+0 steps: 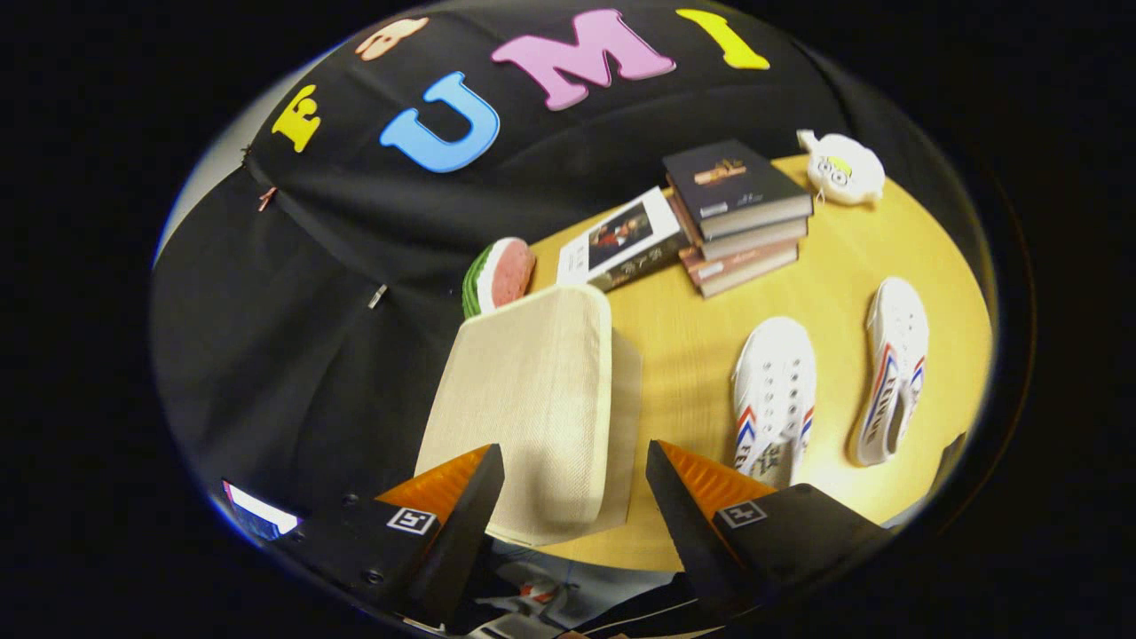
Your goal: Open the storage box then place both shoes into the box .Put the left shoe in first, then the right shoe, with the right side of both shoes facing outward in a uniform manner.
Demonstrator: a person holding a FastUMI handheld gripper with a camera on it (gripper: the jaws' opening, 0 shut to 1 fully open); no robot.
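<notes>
Gripper is spread wide, fingers apart and holding nothing. Box, beige fabric with its lid closed, sits at the near edge of the table; its near end lies between the fingers and the rest runs on ahead of them (neither finger visibly presses on it). Two white shoes with red and blue stripes lie on the table to the right of the box: the first shoe just beyond the right finger, the second shoe further right, the two apart. Beyond the box: a watermelon-slice toy touching its far end, a stack of books, a small white toy.
</notes>
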